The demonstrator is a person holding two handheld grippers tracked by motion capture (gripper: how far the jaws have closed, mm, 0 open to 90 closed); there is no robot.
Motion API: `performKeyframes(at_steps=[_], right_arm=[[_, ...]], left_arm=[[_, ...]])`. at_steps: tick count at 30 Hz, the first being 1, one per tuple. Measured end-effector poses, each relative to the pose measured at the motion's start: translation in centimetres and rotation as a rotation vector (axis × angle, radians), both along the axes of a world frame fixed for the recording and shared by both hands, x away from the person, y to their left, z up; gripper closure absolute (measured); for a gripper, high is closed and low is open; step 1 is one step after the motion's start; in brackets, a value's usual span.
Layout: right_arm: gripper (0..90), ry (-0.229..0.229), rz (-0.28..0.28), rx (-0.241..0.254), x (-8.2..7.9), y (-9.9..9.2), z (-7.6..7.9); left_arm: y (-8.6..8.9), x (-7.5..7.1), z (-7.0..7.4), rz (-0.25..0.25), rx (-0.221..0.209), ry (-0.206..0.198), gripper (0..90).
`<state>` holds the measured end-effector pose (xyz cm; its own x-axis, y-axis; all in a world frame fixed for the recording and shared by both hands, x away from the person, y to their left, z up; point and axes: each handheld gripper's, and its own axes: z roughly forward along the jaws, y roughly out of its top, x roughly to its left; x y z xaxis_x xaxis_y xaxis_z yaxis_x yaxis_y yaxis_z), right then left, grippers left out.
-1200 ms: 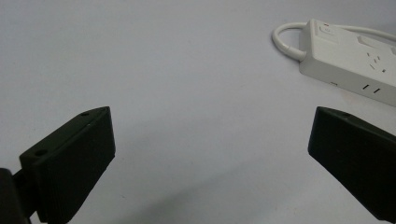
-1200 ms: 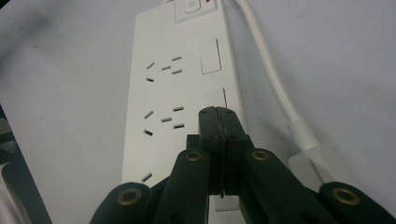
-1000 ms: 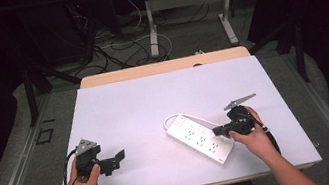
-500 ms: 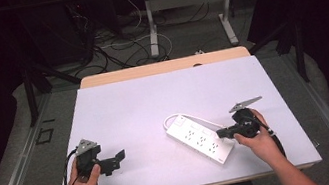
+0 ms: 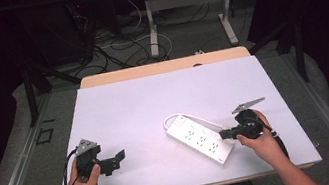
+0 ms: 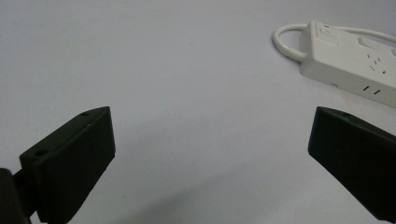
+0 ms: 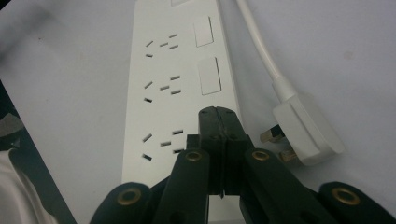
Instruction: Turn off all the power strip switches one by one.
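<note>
A: Right, risks, biggest thing first. White table [image 5: 129, 108]: smooth, so the power strip [image 5: 201, 139] can skate. It lies slantwise near the front edge, right of centre.

B: Noted. Right gripper [image 5: 224, 134] sits at the strip's right end, jaws pressed together with nothing between them. In the right gripper view the closed tip [image 7: 219, 122] hovers over the last socket group, near the lowest rocker switch [image 7: 209, 75].

A: So a push with shut jaws could shove the strip rather than press anything. Nothing pins it.

B: Left gripper [image 5: 115, 160] is well left of the strip, jaws wide apart [image 6: 210, 154], resting low over bare table. No brace from there.

A: Next, the cord [image 7: 261, 51] beside the strip. It could snag a jaw.

B: Smallest: the plug [image 7: 306, 133], lying just right of the strip, pins exposed. Whether the tip touches the strip's face, I cannot tell; the view is too steep.
</note>
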<state>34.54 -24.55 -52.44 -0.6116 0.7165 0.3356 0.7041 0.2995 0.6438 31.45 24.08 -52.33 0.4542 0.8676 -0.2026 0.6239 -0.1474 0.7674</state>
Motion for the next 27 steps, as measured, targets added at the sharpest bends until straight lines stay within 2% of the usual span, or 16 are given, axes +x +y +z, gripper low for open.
performKeyframes(at_steps=[27], right_arm=[[90.0, 0.015, 0.003, 0.003, 0.11, 0.11, -0.84]], left_arm=[[-0.01, 0.00, -0.03, -0.001, 0.005, -0.003, 0.9]])
